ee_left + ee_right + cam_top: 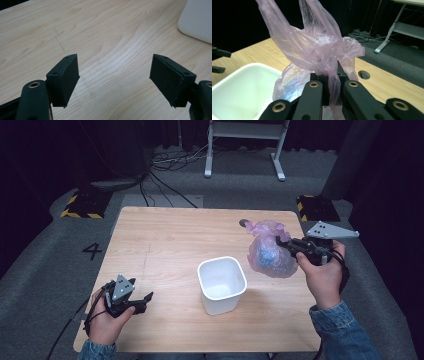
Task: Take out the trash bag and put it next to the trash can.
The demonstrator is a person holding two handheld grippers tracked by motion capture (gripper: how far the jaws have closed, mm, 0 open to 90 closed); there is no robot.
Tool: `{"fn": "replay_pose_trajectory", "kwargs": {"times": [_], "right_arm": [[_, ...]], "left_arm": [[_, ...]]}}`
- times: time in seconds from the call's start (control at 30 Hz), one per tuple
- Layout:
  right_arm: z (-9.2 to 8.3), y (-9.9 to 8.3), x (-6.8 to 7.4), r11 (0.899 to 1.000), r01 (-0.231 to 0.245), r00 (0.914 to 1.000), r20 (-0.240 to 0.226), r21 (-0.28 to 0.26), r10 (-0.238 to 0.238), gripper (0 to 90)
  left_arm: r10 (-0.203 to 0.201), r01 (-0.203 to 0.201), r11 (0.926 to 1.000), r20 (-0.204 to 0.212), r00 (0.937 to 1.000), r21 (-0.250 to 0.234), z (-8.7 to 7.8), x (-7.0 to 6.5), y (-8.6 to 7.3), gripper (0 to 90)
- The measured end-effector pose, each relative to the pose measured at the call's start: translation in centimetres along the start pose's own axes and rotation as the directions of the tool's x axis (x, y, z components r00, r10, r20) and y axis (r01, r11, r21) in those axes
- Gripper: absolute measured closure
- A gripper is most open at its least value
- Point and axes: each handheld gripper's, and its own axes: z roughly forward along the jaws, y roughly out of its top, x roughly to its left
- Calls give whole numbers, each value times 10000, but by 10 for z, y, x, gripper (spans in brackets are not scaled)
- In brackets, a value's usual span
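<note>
A knotted pink plastic bag [271, 251] with something blue inside hangs just right of a white bin [221, 284] at the middle of the wooden table. My right gripper [281, 242] is shut on the bag's tied neck [329, 67], and the bag's body sags below the jaws beside the bin's rim [249, 68]. My left gripper [145, 299] rests low at the table's front left, open, with bare wood between its two pads [67, 78]. The bin's corner [197, 22] lies ahead and to the right of those pads.
The wooden table [165, 240] has a small round hole [244, 223] near its far right corner. Behind the table lie cables and a white frame's legs [245, 150] on grey floor. Yellow-black weights [80, 205] sit at both far corners.
</note>
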Motion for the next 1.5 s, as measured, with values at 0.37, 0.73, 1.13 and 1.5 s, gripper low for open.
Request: {"fn": "replay_pose_trajectory", "kwargs": {"times": [0.37,0.73,1.13,1.5], "right_arm": [[23,-33,-10,9978,-180,9998,57,631,177,883],[47,-54,-9,9945,-331,9990,-263,994,359,883],[72,-75,0,9897,-383,9949,-874,1377,506,872],[57,-71,3,9928,-547,9950,-770,1063,631,485]], "left_arm": [[-62,61,9988,25,10000,495,11,5,-11,234],[-77,61,9972,213,9997,747,18,2,-14,232],[135,-167,9965,388,9992,814,23,-1,-14,230],[179,-221,9970,566,9982,742,23,-5,-10,229]]}}
